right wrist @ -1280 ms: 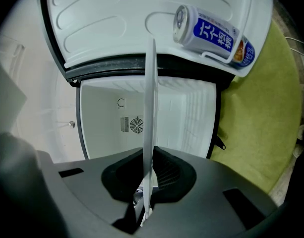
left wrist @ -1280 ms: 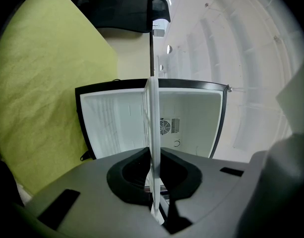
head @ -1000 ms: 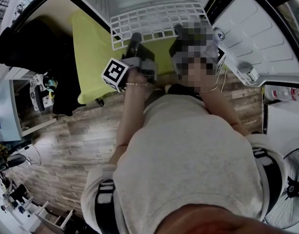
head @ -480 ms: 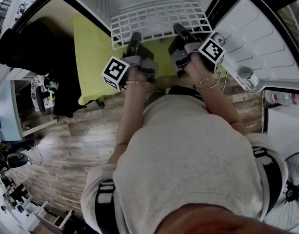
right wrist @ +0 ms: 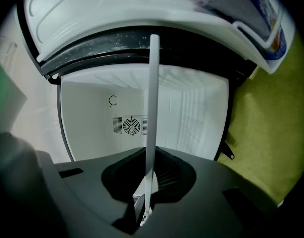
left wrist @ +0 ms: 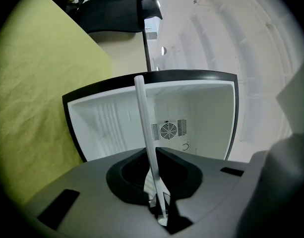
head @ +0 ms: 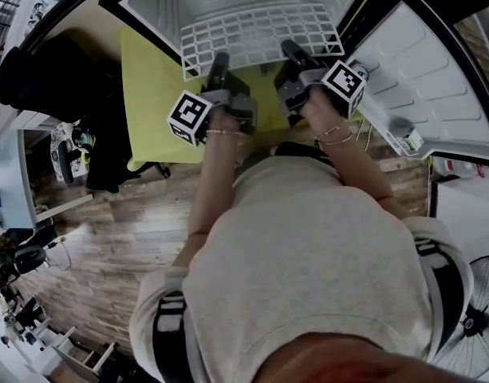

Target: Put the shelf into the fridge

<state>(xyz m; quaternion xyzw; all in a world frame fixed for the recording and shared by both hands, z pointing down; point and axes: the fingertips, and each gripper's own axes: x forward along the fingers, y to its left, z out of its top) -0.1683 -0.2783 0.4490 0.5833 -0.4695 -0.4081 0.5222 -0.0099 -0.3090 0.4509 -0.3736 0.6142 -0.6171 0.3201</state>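
In the head view we see the white wire shelf (head: 256, 32) at 12 o'clock, partly inside the open fridge (head: 156, 6). The jaws of the left gripper (head: 221, 59) and the right gripper (head: 290, 51) are each clamped on its near rim. Only the gripper views show us the fan grille (left wrist: 168, 130) on the back wall. The right gripper view also shows, at 1 o'clock, a container (right wrist: 231, 4) in the door (head: 435, 62) rack.

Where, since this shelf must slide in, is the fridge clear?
The fridge interior is bare from wall to wall, back to the fan grille. Crowded only at the shelf's near edge, clamped by the left gripper and right gripper.
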